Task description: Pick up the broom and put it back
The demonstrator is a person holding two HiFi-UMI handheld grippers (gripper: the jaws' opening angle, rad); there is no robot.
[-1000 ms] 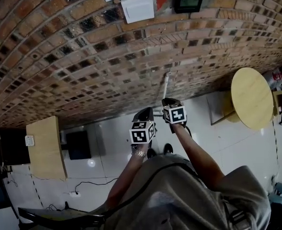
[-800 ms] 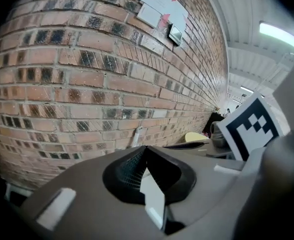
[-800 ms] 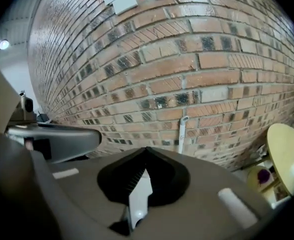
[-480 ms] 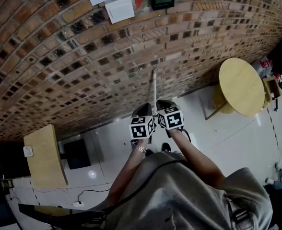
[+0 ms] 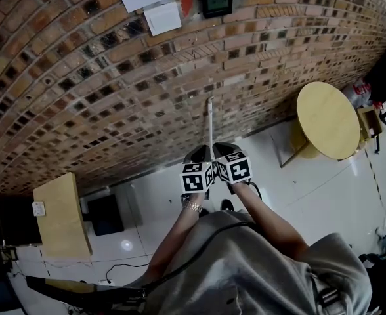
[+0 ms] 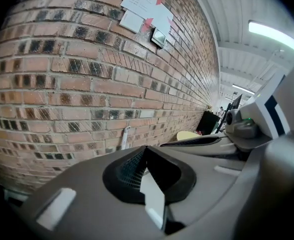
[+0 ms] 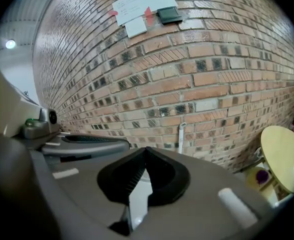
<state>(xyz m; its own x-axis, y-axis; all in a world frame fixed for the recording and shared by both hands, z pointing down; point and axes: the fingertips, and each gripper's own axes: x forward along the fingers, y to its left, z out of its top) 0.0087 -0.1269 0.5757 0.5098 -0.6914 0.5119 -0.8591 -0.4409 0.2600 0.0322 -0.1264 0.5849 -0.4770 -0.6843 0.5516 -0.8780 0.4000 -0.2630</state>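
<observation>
The broom shows only as a thin white handle [image 5: 210,120] standing upright against the brick wall [image 5: 114,77]. It appears again in the left gripper view as the handle [image 6: 125,138] and in the right gripper view as the handle [image 7: 181,136]. My left gripper [image 5: 199,155] and right gripper [image 5: 222,148] hang side by side just below the handle, apart from it. Both point at the wall. The left gripper [image 6: 146,148] has its jaws together on nothing. The right gripper [image 7: 147,149] is also shut and empty. The broom's head is hidden behind the grippers.
A round wooden table [image 5: 326,120] stands on the white floor at the right, close to the wall. A wooden cabinet [image 5: 63,205] and a black box [image 5: 106,214] sit at the left. Papers and a small black device [image 5: 217,3] hang high on the wall.
The two grippers have drawn together and now hang side by side, marker cubes almost touching. The broom handle keeps its place against the wall.
</observation>
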